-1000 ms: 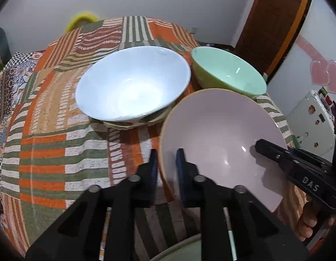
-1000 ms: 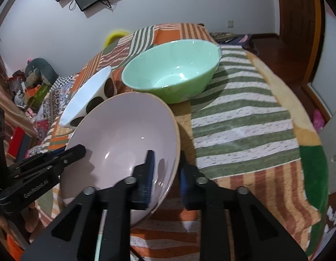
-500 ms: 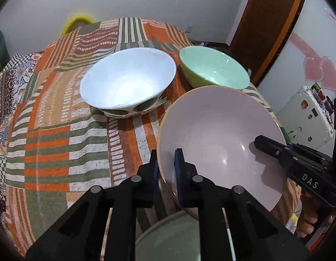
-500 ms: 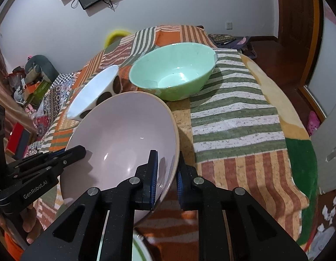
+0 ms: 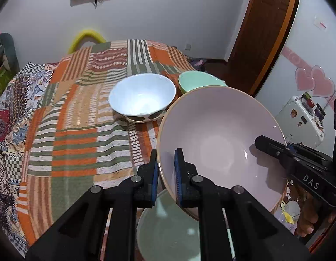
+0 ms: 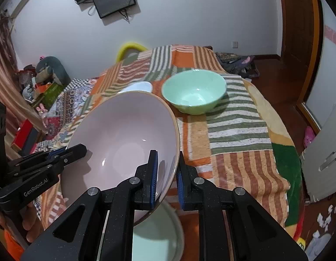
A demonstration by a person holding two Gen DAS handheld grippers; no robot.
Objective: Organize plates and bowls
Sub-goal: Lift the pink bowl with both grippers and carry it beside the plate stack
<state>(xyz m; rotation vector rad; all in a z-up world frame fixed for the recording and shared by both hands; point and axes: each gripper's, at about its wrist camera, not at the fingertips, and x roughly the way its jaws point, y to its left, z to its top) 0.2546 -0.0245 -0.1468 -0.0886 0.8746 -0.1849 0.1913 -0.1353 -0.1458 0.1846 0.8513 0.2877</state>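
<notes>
A large pale pink bowl [image 5: 220, 139] [image 6: 124, 134] hangs tilted above the table, held by both grippers. My left gripper [image 5: 166, 171] is shut on its near-left rim, and my right gripper [image 6: 166, 171] is shut on the opposite rim. Each gripper shows at the edge of the other's view. A white bowl [image 5: 142, 96] with dark spots outside rests on the striped cloth, mostly hidden in the right wrist view. A mint green bowl [image 6: 194, 90] [image 5: 196, 81] stands beside it. Below the pink bowl lies a pale green plate [image 5: 170, 230] [image 6: 157, 237].
The round table wears a patchwork cloth [image 5: 80, 130] of orange, green and white stripes. A yellow chair back [image 5: 86, 38] stands behind it. A wooden door [image 5: 261, 32] and white fridge [image 5: 303, 117] are to the right. Clutter lies on the floor at left [image 6: 43, 80].
Both grippers have risen with the pink bowl and drawn back from the table. The white and green bowls now look smaller and farther, and the pale green plate has come into view below.
</notes>
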